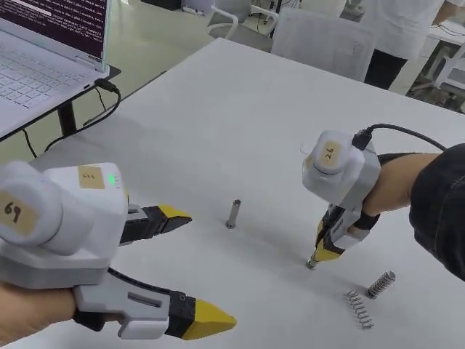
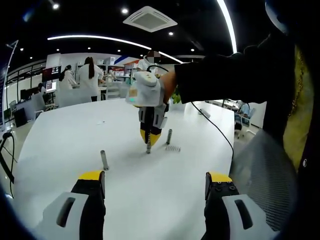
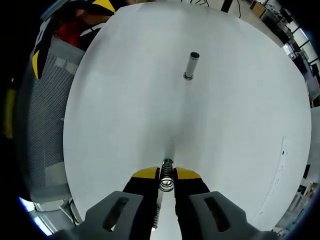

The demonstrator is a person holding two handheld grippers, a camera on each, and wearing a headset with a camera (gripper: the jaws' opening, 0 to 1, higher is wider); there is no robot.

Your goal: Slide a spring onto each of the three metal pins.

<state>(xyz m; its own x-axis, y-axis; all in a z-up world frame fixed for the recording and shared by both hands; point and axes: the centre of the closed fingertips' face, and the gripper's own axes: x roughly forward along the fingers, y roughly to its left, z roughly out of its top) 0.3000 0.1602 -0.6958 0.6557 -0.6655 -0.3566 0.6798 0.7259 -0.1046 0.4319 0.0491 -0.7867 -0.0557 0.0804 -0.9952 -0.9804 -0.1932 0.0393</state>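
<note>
My right gripper (image 1: 317,257) points down at the white table (image 1: 218,123), shut on a spring (image 3: 166,181) that sits over a metal pin (image 1: 311,263). In the left gripper view the right gripper (image 2: 148,143) holds that pin and spring upright. A second, bare pin (image 1: 232,214) (image 3: 191,65) (image 2: 104,160) stands to its left. Two loose springs (image 1: 381,284) (image 1: 359,308) lie on the table near the right gripper, one spring (image 2: 172,148) just beyond it. At the lower left, my left gripper (image 1: 196,267) (image 2: 155,185) is open and holds nothing, short of the bare pin.
A laptop (image 1: 36,51) with a plugged-in cable (image 1: 109,91) sits on a stand off the table's left edge. People stand at benches in the background (image 2: 90,75). A mesh chair back (image 2: 260,170) is by the table's near side.
</note>
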